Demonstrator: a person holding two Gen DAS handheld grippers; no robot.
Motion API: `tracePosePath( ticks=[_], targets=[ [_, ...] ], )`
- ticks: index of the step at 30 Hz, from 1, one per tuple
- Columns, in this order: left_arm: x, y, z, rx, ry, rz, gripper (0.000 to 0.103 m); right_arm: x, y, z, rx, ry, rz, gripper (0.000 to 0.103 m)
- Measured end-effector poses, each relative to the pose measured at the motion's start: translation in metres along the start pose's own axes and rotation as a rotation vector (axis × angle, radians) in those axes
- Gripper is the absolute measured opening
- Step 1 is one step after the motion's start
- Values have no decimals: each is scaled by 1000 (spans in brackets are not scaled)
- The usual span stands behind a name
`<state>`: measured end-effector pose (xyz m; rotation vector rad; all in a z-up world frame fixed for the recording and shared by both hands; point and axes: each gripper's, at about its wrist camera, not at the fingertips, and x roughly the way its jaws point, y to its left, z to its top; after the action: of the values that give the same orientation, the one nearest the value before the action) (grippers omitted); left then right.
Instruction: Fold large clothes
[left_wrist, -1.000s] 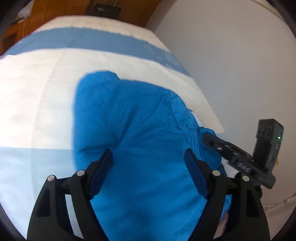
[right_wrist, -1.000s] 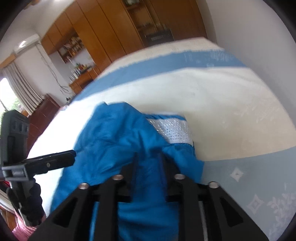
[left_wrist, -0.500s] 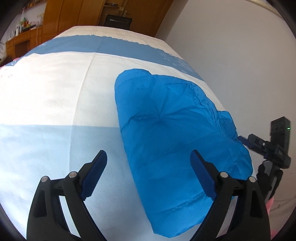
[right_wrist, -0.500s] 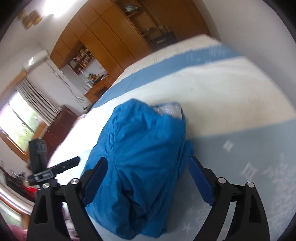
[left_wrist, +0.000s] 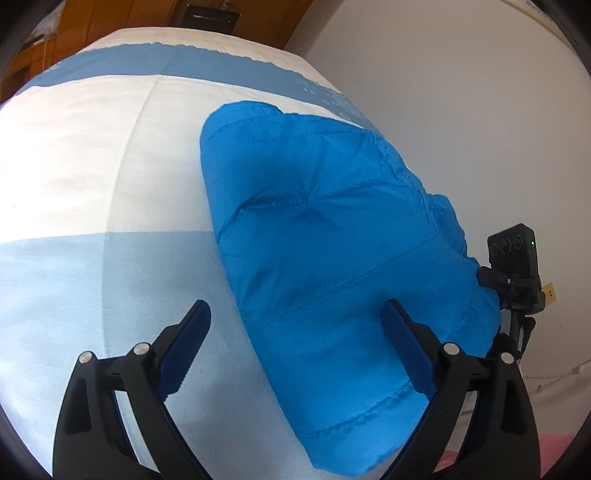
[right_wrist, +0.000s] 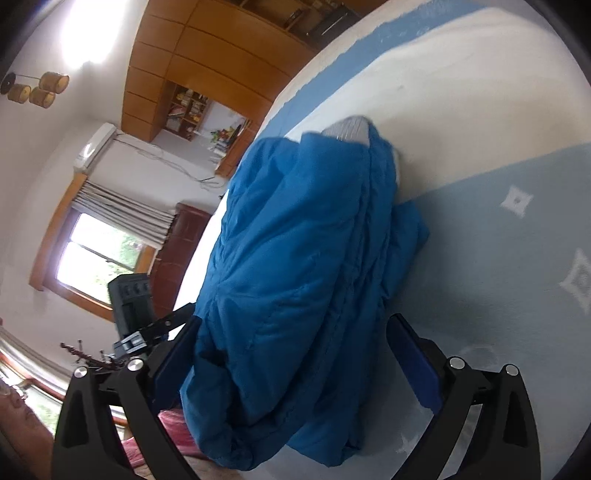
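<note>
A bright blue padded jacket (left_wrist: 332, 240) lies folded in a thick bundle on the bed (left_wrist: 92, 166). My left gripper (left_wrist: 295, 306) hovers over the bundle's near end with its jaws opening. One finger is above the fabric, the other above the bedspread, and neither pad presses. In the right wrist view the jacket (right_wrist: 295, 258) shows a grey lining patch (right_wrist: 351, 129) at its far end. My right gripper (right_wrist: 294, 322) straddles the bundle, jaws opening, both pads apart from the cloth. The right gripper's black body (left_wrist: 511, 258) sits beyond the jacket's right side.
The bedspread (right_wrist: 498, 240) has white and blue bands. A white wall (left_wrist: 461, 92) runs close along the bed's right side. Wooden wardrobes (right_wrist: 207, 62), a window (right_wrist: 99, 251) and an air conditioner (right_wrist: 94, 144) lie across the room. Pink cloth (right_wrist: 177, 432) shows at the bed's near edge.
My right gripper let go of the blue fabric and spread wide while tilting down. The jacket settled into a folded bundle. My left gripper widened and came lower over the near end.
</note>
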<state>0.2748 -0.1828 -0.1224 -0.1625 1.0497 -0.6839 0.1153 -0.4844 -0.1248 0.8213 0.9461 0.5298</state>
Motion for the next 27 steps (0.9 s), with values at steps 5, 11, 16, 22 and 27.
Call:
tracePosePath(
  ticks=[5,11,16,22,27],
  targets=[
    [13,0,1,24,15,-60,99,21,-7,5,14,45,27,99],
    [32,7,2,-14,43,-176,101,37,0,8,-33,64,27,100],
    [30,-2,-3,26,-1,-166,100,46,11,4,-109,32,23,93],
    [23,-18,-7,91,-60,-118,90,41,19,4,-152,-8,47,71],
    [11,-25,-8,94,-97,-116,85,35,37,4,-221,-25,35,64]
  ],
)
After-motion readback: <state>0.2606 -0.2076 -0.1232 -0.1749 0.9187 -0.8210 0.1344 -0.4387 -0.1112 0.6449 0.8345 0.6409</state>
